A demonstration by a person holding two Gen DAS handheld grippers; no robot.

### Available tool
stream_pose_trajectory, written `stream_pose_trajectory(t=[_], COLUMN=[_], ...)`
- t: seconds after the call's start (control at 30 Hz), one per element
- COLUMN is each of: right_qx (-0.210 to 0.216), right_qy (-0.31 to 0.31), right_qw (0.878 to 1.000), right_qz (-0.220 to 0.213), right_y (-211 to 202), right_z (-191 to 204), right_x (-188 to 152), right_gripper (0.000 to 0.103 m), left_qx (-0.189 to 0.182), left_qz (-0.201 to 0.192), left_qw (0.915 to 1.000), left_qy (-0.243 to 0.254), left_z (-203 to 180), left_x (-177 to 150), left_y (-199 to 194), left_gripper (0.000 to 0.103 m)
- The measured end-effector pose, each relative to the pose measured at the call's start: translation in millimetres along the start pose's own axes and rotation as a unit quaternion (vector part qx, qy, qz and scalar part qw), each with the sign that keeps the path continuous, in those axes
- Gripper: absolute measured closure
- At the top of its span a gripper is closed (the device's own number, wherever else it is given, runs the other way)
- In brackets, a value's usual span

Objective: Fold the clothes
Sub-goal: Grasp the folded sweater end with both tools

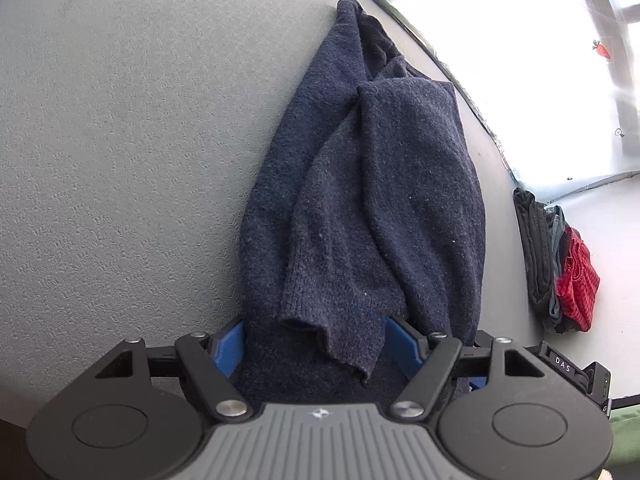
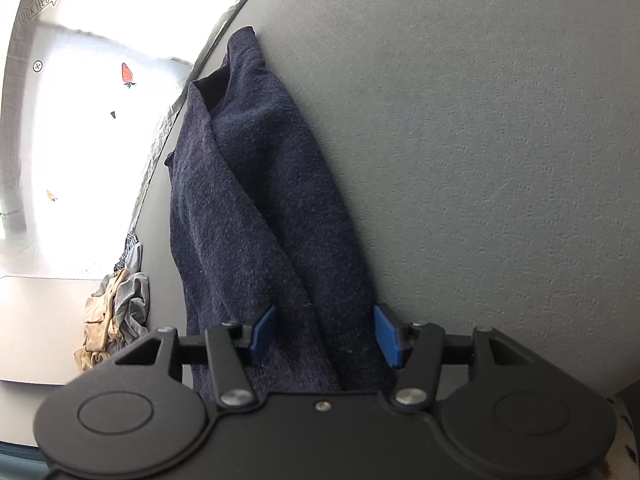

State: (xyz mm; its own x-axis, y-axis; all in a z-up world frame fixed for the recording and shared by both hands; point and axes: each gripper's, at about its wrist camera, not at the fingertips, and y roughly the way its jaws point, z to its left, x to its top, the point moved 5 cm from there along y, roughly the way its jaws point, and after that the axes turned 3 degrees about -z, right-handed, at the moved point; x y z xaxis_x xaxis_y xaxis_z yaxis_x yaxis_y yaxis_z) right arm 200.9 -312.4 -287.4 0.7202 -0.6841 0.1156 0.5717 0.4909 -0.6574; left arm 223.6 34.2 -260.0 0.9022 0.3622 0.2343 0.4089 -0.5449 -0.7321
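A navy knit sweater (image 1: 360,200) lies folded into a long strip on the grey table (image 1: 120,160), running away from both cameras toward the table's far edge. My left gripper (image 1: 316,328) stands wide over the sweater's near end. A loose cuff and the bundle lie between its blue pads (image 1: 230,344), with no pinch showing. In the right wrist view the same sweater (image 2: 256,200) passes between the jaws of my right gripper (image 2: 325,314). Those jaws stand apart, and the cloth lies slack between the blue pads (image 2: 388,336).
A stack of dark and red clothes (image 1: 560,272) sits near the table's right edge. A crumpled tan and grey pile (image 2: 112,312) lies by the left edge in the right wrist view. Beyond the table's rim is bright floor with a carrot sticker (image 2: 127,74). Bare grey table (image 2: 500,160) flanks the sweater.
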Motion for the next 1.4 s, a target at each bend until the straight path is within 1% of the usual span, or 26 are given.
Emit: stream_pose_trajectory(t=[0.03, 0.1, 0.13, 0.17, 0.2, 0.23, 0.33, 0.37, 0.43, 0.47, 0.5, 0.57, 0.6, 0.67, 0.7, 0.73, 0.77, 0.8, 0.93, 0.97, 1.03, 1.17, 1.3, 1.4], right_qx=[0.01, 0.031, 0.036, 0.041, 0.039, 0.035, 0.008, -0.005, -0.021, -0.031, -0.04, -0.052, -0.052, -0.05, -0.047, -0.039, -0.03, -0.011, -0.001, 0.01, 0.052, 0.093, 0.141, 0.153], right_qy=[0.009, 0.026, 0.028, 0.029, 0.023, 0.017, -0.003, -0.015, -0.041, -0.054, -0.067, -0.089, -0.091, -0.088, -0.082, -0.07, -0.058, -0.036, -0.025, -0.015, 0.014, 0.03, 0.078, 0.117], right_qw=[1.0, 0.999, 0.999, 0.999, 0.999, 0.999, 1.0, 1.0, 0.999, 0.998, 0.997, 0.995, 0.994, 0.995, 0.995, 0.996, 0.998, 0.999, 1.0, 1.0, 0.999, 0.995, 0.987, 0.981], right_qz=[0.003, 0.009, 0.014, 0.018, 0.022, 0.025, 0.027, 0.026, 0.024, 0.022, 0.02, 0.02, 0.021, 0.023, 0.023, 0.024, 0.025, 0.027, 0.008, 0.004, -0.003, -0.011, -0.009, -0.008], right_y=[0, 1, 2, 3, 4, 5, 7, 7, 10, 11, 12, 15, 15, 16, 15, 15, 15, 13, -1, -5, -21, -56, -91, -95], right_z=[-2, -5, -5, -5, -4, -2, 0, 0, 7, 11, 14, 19, 20, 20, 18, 15, 12, 9, 15, 18, 26, 45, 54, 46], right_x=[0, 0, 0, 0, 0, -1, -1, -1, -1, -2, -2, -2, -1, -1, 1, 2, 3, 3, 4, 4, 6, 7, 6, 8], right_gripper=[0.047, 0.047, 0.048, 0.048, 0.052, 0.057, 0.061, 0.063, 0.064, 0.064, 0.064, 0.062, 0.06, 0.06, 0.062, 0.07, 0.078, 0.083, 0.087, 0.087, 0.088, 0.089, 0.089, 0.089], left_qx=[-0.006, -0.018, -0.025, -0.032, -0.033, -0.03, -0.027, -0.024, -0.02, -0.022, -0.03, -0.034, -0.034, -0.034, -0.031, -0.027, -0.023, -0.023, -0.042, -0.053, -0.078, -0.127, -0.162, -0.177], left_qz=[0.001, 0.01, 0.02, 0.033, 0.041, 0.043, 0.043, 0.045, 0.05, 0.053, 0.055, 0.057, 0.057, 0.054, 0.052, 0.05, 0.047, 0.044, 0.027, 0.019, -0.003, -0.037, -0.056, -0.059], left_qw=[1.0, 0.9994, 0.9988, 0.998, 0.9975, 0.9974, 0.9974, 0.9978, 0.9981, 0.9981, 0.9979, 0.9978, 0.9978, 0.998, 0.9982, 0.9984, 0.9986, 0.9987, 0.9987, 0.9984, 0.9969, 0.9912, 0.985, 0.9824], left_qy=[-0.007, -0.026, -0.036, -0.043, -0.048, -0.05, -0.051, -0.044, -0.029, -0.021, -0.016, -0.008, -0.003, 0.0, -0.001, -0.003, -0.006, -0.008, 0.006, 0.005, -0.001, -0.008, 0.018, 0.0], left_z=[2, 7, 9, 11, 12, 14, 14, 12, 7, 5, 3, 1, -1, -2, -2, -1, -1, -1, -14, -19, -30, -58, -89, -93], left_x=[-1, -3, -6, -9, -12, -13, -12, -11, -9, -8, -7, -6, -6, -5, -4, -2, -1, 0, 5, 8, 15, 26, 27, 30], left_y=[0, 1, 2, 4, 5, 6, 8, 9, 12, 13, 14, 15, 16, 16, 17, 18, 19, 19, 8, 2, -15, -58, -97, -99], left_gripper=[0.033, 0.048, 0.054, 0.068, 0.071, 0.071, 0.071, 0.068, 0.066, 0.059, 0.05, 0.045, 0.046, 0.049, 0.061, 0.072, 0.079, 0.082, 0.085, 0.085, 0.086, 0.086, 0.086, 0.086])
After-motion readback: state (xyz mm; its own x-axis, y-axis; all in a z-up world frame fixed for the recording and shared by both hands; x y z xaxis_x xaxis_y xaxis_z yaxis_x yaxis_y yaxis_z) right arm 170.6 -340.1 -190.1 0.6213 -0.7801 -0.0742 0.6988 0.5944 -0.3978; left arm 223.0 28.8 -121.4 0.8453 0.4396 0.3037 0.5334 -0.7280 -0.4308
